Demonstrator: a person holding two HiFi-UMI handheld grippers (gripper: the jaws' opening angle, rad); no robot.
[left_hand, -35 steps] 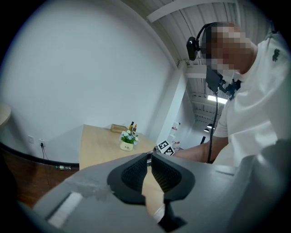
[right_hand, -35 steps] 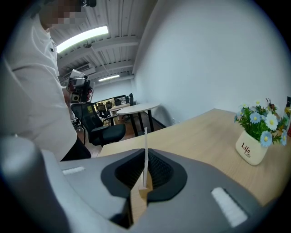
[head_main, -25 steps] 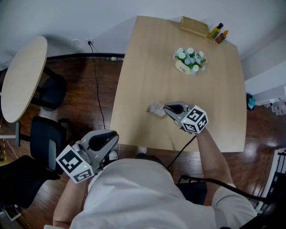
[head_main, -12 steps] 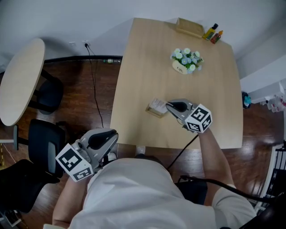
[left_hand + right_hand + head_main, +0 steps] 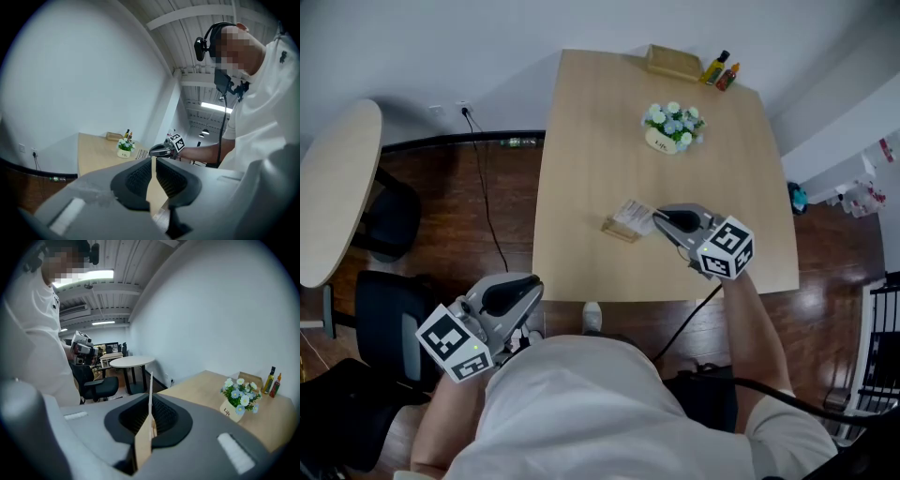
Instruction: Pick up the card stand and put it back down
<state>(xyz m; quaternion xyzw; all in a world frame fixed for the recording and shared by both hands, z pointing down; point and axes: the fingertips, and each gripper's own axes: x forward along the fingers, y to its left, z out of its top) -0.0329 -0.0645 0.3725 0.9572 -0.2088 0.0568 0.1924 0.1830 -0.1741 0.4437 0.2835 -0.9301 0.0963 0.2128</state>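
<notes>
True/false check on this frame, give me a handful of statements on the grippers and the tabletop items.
1. The right gripper is shut on the card stand. True.
2. The left gripper holds the flower pot. False: its jaws are together on nothing, and it sits off the table, near the person's body.
3. Two bottles stand at the far corner beside a wooden box. True.
4. The flower pot lies tipped on its side. False: it stands upright.
5. The card stand is at the far edge next to the bottles. False: it is in the near half of the table.
</notes>
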